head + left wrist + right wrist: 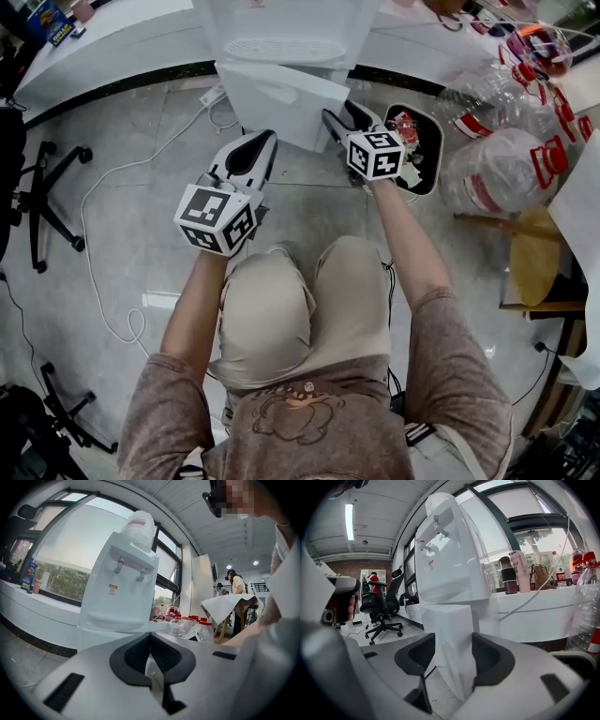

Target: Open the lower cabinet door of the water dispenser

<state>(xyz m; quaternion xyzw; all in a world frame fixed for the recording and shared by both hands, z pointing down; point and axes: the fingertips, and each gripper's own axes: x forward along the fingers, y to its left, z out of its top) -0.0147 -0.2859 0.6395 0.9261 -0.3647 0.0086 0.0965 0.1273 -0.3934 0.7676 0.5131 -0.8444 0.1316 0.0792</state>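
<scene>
Left gripper: jaws pinched together, nothing in them, and I'm holding it level above the floor, just short of the dispenser. The water dispenser stands against the white counter. Its lower door is already swung out towards me. Right gripper: jaws partway apart with the door's free edge between them, and I can't confirm the pads are pressing. Empty bottles are piled at far right.
</scene>
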